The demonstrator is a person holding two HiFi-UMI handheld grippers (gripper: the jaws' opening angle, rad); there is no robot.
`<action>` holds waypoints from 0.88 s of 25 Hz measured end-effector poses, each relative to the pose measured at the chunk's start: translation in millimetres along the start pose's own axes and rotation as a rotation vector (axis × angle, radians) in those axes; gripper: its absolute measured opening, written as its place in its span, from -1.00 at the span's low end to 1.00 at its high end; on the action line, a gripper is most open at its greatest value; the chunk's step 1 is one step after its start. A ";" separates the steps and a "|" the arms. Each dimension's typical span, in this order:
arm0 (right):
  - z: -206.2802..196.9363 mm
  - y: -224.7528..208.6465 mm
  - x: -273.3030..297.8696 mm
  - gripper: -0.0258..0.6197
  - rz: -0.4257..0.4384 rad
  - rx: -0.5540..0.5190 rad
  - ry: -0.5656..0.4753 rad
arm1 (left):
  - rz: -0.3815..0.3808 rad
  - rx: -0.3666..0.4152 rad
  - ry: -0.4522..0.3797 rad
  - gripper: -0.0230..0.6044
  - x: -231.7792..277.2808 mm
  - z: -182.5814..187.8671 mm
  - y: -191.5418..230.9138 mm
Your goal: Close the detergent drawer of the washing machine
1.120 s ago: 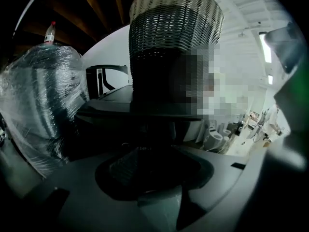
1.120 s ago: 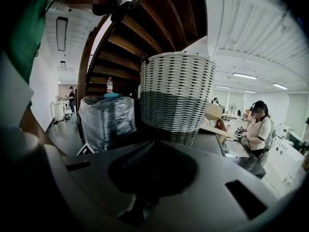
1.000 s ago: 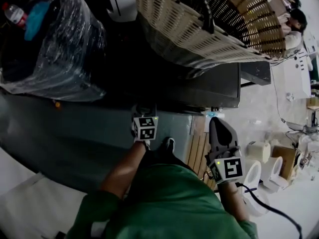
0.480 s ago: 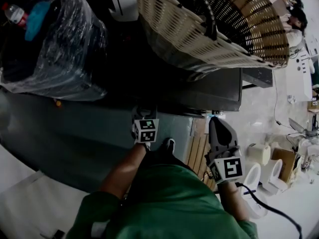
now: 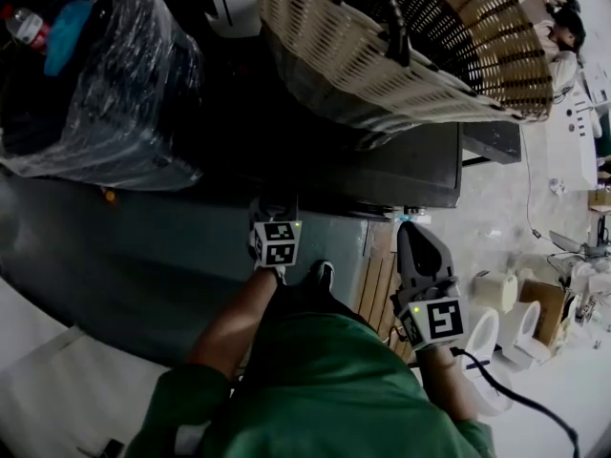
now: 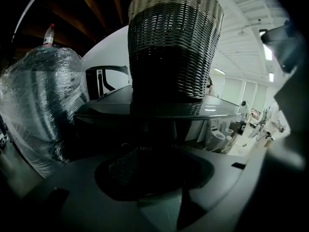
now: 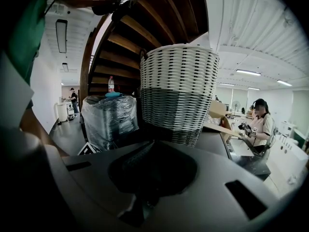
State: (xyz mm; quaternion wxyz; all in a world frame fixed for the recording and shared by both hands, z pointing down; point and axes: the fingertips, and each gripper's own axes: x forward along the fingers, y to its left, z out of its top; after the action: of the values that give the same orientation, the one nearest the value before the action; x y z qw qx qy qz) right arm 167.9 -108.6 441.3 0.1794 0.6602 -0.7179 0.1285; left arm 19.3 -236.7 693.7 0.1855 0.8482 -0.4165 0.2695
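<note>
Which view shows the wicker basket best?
Right gripper view: the wicker basket stands whole, well lit. Left gripper view: darker, rim at frame edge. Head view: seen from above, cropped.

We see our right gripper (image 7: 150, 148) with its dark jaws pressed together and nothing between them, its tip just below the tall white-and-grey woven wicker basket (image 7: 178, 93). Left of the basket stands a bundle wrapped in clear plastic film (image 7: 110, 117). Right of the basket is a person in a pale shirt (image 7: 260, 124), and above it run brown wooden stair beams (image 7: 145, 23).
</note>
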 end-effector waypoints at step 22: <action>5.1 4.8 -33.4 -0.85 -0.007 0.010 -0.074 | 0.033 0.023 -0.056 -0.22 -52.4 15.4 6.9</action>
State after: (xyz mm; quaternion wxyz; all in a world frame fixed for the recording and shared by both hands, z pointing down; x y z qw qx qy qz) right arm 164.8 -80.1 422.7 0.1499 0.6677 -0.7213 0.1070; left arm -8.2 -217.2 650.2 0.1598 0.8506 -0.4322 0.2533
